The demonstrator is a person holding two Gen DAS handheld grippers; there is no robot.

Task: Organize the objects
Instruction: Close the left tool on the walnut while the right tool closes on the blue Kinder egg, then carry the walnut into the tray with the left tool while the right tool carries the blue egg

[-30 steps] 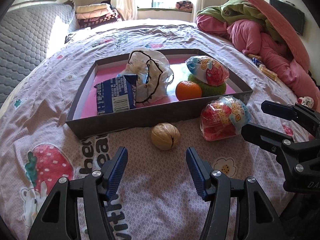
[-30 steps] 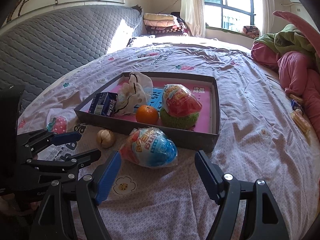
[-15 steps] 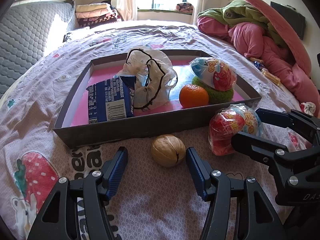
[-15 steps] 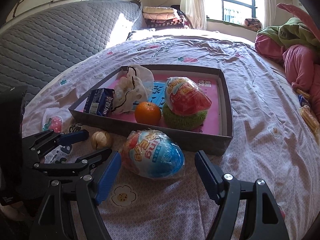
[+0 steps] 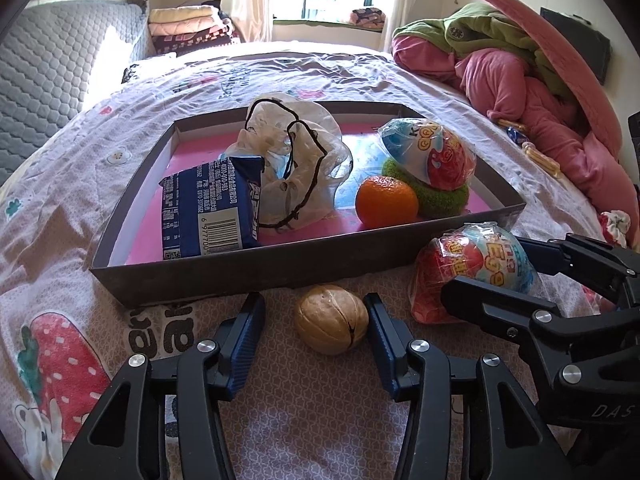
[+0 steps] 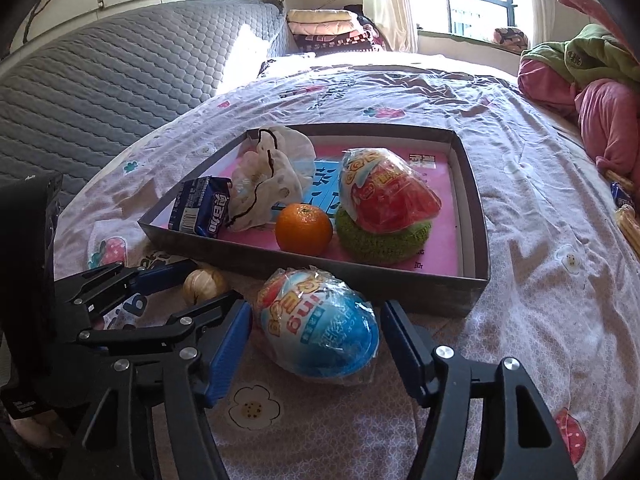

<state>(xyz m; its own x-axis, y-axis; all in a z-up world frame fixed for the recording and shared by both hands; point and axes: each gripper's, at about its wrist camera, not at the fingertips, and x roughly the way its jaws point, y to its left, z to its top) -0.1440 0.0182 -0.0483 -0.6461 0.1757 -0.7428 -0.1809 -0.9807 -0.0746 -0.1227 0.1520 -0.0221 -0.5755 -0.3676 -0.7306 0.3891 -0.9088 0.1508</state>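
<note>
On bedspread [image 5: 320, 420]: both tongs closing, unclamped; walnut [image 5: 331, 319] crack toward cam, egg [image 6: 318, 326] crosswise.

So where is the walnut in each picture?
Left wrist view: the walnut sits low in the middle, between the left claw's blue pads, just in front of the tray.
Right wrist view: the walnut is at lower left, partly hidden behind the left claw.
Shared landmark: the orange in the tray.

Lower centre, the tray [image 5: 256, 272] wall blocks the way just past the walnut [image 5: 331, 319]. Lower right, the right gripper [image 5: 508, 276] crowds the wrapped egg [image 5: 476, 268]; bedspread [image 5: 320, 420] below lies open.
</note>
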